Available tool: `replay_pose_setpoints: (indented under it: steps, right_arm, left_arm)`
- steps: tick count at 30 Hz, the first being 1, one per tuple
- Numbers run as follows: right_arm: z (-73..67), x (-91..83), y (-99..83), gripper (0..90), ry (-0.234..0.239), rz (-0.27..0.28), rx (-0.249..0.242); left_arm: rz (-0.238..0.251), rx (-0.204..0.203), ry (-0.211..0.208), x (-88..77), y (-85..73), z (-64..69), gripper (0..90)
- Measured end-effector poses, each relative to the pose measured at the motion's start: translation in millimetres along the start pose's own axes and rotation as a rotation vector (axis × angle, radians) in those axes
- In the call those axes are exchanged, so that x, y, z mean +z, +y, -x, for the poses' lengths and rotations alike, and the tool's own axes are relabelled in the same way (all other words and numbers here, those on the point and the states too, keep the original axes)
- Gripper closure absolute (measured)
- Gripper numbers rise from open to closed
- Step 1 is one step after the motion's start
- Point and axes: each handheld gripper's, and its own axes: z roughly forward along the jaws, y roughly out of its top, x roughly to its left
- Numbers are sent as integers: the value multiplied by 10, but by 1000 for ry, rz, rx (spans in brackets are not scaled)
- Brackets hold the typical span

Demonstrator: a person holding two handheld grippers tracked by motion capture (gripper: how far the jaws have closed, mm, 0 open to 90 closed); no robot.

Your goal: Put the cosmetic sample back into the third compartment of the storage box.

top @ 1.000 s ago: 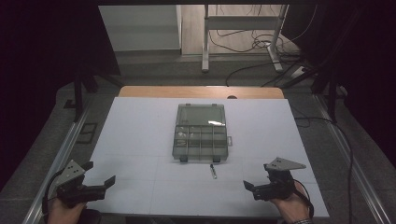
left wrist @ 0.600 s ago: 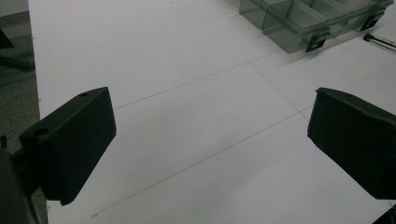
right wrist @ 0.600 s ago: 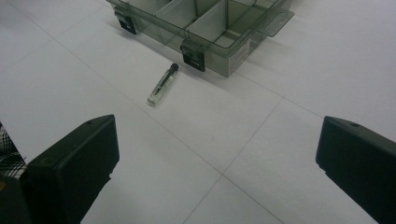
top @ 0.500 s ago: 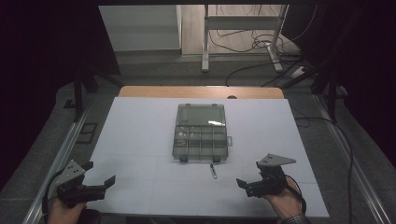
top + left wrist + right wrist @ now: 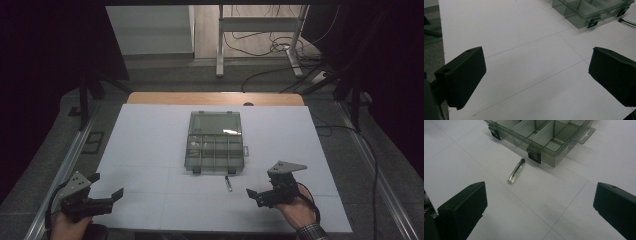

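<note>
A clear grey compartment box (image 5: 215, 142) lies at the middle of the white table sheet (image 5: 150, 145), with two black latches on its near edge. A small glass vial with a black cap (image 5: 228, 183) lies flat just in front of the box's near right latch. My right gripper (image 5: 260, 189) is open, held low to the right of the vial. In the right gripper view, the vial (image 5: 516, 171) lies ahead between the spread jaws, near the box (image 5: 541, 135). My left gripper (image 5: 106, 185) is open at the table's near left corner, holding nothing. The box corner (image 5: 589, 10) lies far ahead of it.
A wooden strip (image 5: 215, 98) borders the sheet's far edge. Metal rails (image 5: 75, 150) run along both sides of the table. Behind it stand a desk frame (image 5: 260, 30) and floor cables (image 5: 300, 65). Thin pencil lines (image 5: 534, 42) divide the sheet.
My right gripper has moved left and a little forward, closer to the vial. The left gripper, the box and the vial have stayed where they were.
</note>
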Motion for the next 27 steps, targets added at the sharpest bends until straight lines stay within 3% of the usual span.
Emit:
replay_pose_setpoints:
  steps: [2,12,20,27]
  right_arm:
    - [-9,31,13,0,-18,-8,-15]
    - [-10,134,83,0,-12,-33,-14]
    - [-61,215,146,0,-34,-58,-24]
    - [-99,301,213,0,-27,-92,0]
  left_arm:
    - [0,0,-1,0,0,-1,15]
    - [0,0,-4,0,0,-3,16]
    - [-1,0,-6,0,0,-4,16]
    - [-1,2,-5,1,0,-2,16]
